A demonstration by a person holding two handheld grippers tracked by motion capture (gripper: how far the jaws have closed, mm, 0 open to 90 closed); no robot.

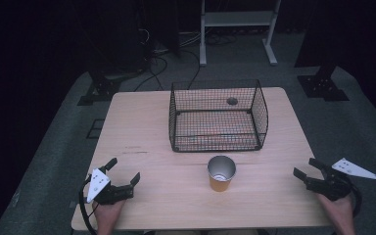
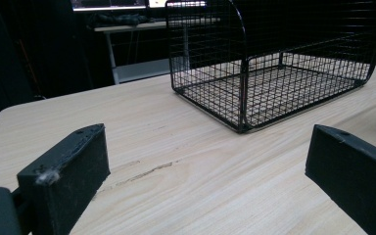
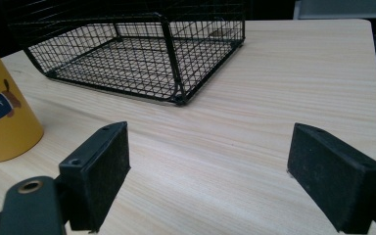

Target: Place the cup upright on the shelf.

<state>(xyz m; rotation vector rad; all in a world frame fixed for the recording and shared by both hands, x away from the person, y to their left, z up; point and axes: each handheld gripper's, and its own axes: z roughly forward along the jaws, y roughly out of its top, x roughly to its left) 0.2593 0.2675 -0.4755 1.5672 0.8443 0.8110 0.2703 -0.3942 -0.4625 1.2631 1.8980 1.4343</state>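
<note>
Tongs (image 1: 306, 167) right of the cup (image 1: 221, 173) gape wide; slide them around its middle, then squeeze gently.

Only readable text: "PUPPY", white caps on a dark blue patch worn by a brown cartoon dog, printed on the side of the yellow paper cup (image 3: 2, 117) w/ silver rim, seen in right gripper view. Faint red marks above the patch, too cut off to read. Nothing legible elsewhere; bright strip at top of left gripper view is too blurred to read.
</note>
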